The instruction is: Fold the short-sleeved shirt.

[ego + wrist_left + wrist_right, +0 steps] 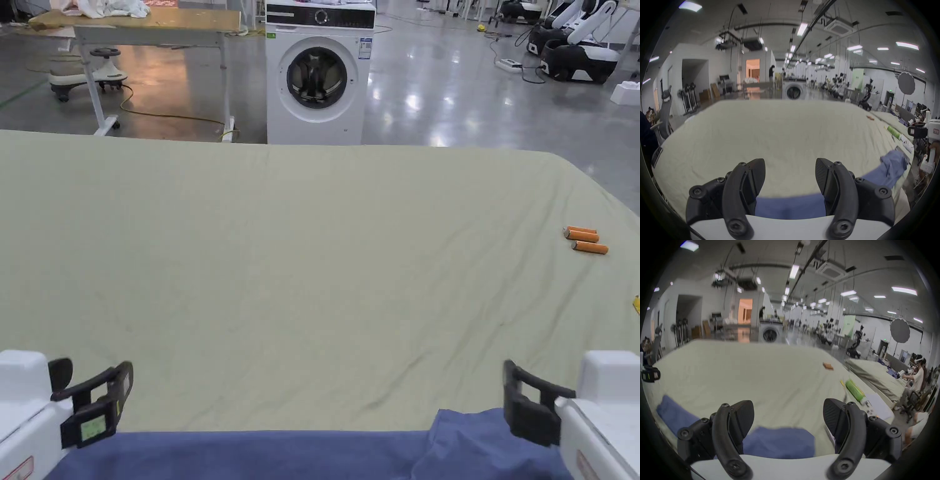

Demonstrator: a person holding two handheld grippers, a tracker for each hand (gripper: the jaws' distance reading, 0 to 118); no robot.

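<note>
Plain blue shirt, pale green sheet, 3 orange tubes

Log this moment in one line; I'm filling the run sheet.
stage: pre-grasp | left gripper: open | right gripper: open | blue shirt: near table edge, ungrasped

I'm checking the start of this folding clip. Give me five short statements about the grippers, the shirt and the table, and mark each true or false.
1. The left gripper is open, with nothing between its fingers. True.
2. The right gripper is shut on the blue shirt. False: it is open, and the shirt lies below it, ungripped.
3. The shirt lies along the near edge of the green table cover. True.
4. The orange cylinders rest on top of the shirt. False: they lie apart from it, toward the table's right side.
5. A washing machine stands on the floor beyond the table. True.
</note>
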